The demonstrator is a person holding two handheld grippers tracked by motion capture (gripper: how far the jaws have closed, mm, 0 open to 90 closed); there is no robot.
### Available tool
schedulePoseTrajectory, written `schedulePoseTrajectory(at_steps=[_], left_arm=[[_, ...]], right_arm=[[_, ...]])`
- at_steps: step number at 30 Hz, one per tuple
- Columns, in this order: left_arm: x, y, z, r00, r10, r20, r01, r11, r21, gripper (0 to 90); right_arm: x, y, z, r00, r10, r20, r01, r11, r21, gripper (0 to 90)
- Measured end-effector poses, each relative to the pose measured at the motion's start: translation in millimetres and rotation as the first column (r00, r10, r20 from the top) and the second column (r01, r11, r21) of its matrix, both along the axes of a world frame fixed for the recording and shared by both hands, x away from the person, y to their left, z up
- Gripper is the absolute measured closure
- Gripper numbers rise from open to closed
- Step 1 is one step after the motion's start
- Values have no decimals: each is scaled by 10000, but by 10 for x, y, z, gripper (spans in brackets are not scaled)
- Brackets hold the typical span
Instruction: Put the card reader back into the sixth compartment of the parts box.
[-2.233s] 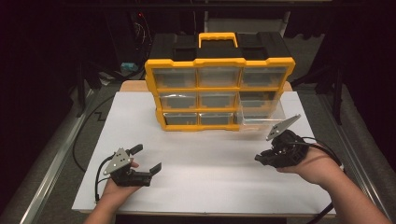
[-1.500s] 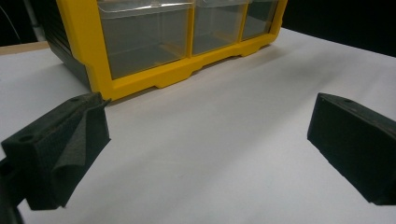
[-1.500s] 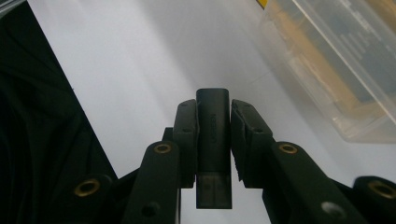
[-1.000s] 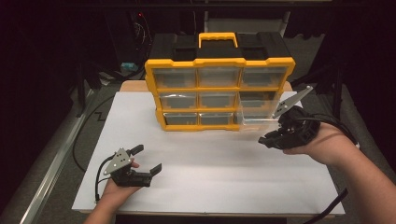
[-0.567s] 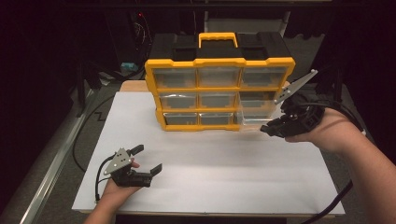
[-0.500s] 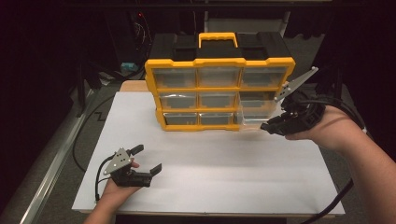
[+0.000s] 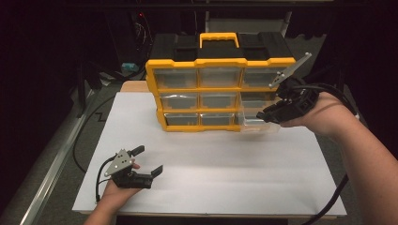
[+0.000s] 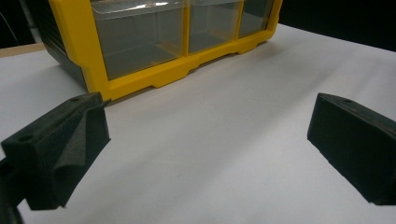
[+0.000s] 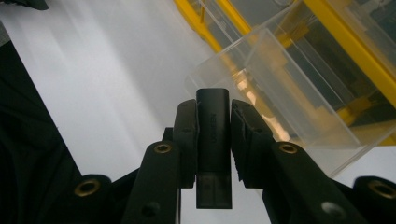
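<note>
Jaws of the right gripper [image 9: 213, 135] are closed on a small black stick-shaped object [image 9: 213, 140], maybe a USB stick; faint letters run along it, but I cannot read them. The object stands between the two pads, its top end above them and its lower end below. In the high view this gripper [image 7: 277, 110] is lifted off the table, at the right end of the yellow drawer organizer [image 7: 220, 93].

Just in front of the held object is a clear plastic drawer [image 9: 275, 93]. It is pulled out from the bottom right place of the organizer, and in the high view it [image 7: 256, 123] sticks out toward the person. It looks empty, as far as I can see through the walls.

The left gripper [image 7: 149, 161] rests on the white table surface [image 7: 225, 173], well apart from the organizer, with its jaws wide open and nothing between them.

My judgement: the picking up is done and the drawer is already open. What is left is to bring the object over the drawer, release it inside, and probably push the drawer closed.
</note>
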State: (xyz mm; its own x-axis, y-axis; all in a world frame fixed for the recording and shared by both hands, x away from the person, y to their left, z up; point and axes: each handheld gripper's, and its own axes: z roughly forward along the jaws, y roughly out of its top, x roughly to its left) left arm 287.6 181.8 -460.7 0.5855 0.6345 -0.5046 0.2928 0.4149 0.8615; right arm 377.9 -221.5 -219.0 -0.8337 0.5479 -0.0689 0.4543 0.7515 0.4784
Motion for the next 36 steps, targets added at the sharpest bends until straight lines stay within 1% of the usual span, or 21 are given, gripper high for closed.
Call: schedulePoseTrajectory(at_steps=[2, 4, 8, 13, 14, 18, 22, 25, 26, 27, 34, 36], left_arm=[[-1, 2, 1, 10000, -15, 6, 15, 10000, -28, 2], [-2, 1, -1, 10000, -34, -4, 33, 10000, -13, 2], [-8, 0, 1, 10000, -77, 8, 77, 10000, -19, 2], [-12, 1, 7, 10000, -92, 9, 92, 9999, -81, 2], [-11, 2, 6, 10000, -91, 0, 91, 9999, -77, 1], [-12, 4, 7, 9999, -148, -6, 148, 9998, -103, 2], [-11, 5, 4, 9998, -182, -42, 182, 9998, -100, 2], [-17, 3, 7, 9998, -205, -16, 205, 9997, -102, 2], [-18, 3, 8, 9998, -199, -17, 199, 9998, -100, 2], [-19, 3, 9, 9998, -200, -19, 200, 9997, -112, 2], [-14, 4, 13, 9998, -185, -36, 184, 9996, -199, 1], [-17, 1, 8, 9997, -251, -51, 250, 9996, -161, 2]], right_arm=[[45, 16, -3, 10000, -32, 26, 33, 10000, -60, 742], [89, 29, -6, 9999, -121, -50, 121, 9999, -35, 742], [178, 63, -15, 10000, -93, 14, 93, 9998, -147, 742], [273, 86, -34, 9999, -142, -9, 142, 9995, -294, 742], [288, 86, -32, 9997, -240, -29, 239, 9992, -335, 742], [347, 77, -10, 9995, -326, 5, 326, 9990, -303, 742], [393, 78, 2, 9992, -390, -8, 390, 9989, -246, 742], [419, 83, -5, 9995, -324, 1, 324, 9990, -302, 742], [422, 85, -15, 9995, -303, -56, 301, 9992, -256, 742], [423, 87, -18, 9995, -323, -41, 321, 9989, -327, 742], [455, 72, -76, 9997, -262, 6, 262, 9988, -423, 742], [464, 77, -97, 9996, -278, -75, 274, 9989, -391, 742]])
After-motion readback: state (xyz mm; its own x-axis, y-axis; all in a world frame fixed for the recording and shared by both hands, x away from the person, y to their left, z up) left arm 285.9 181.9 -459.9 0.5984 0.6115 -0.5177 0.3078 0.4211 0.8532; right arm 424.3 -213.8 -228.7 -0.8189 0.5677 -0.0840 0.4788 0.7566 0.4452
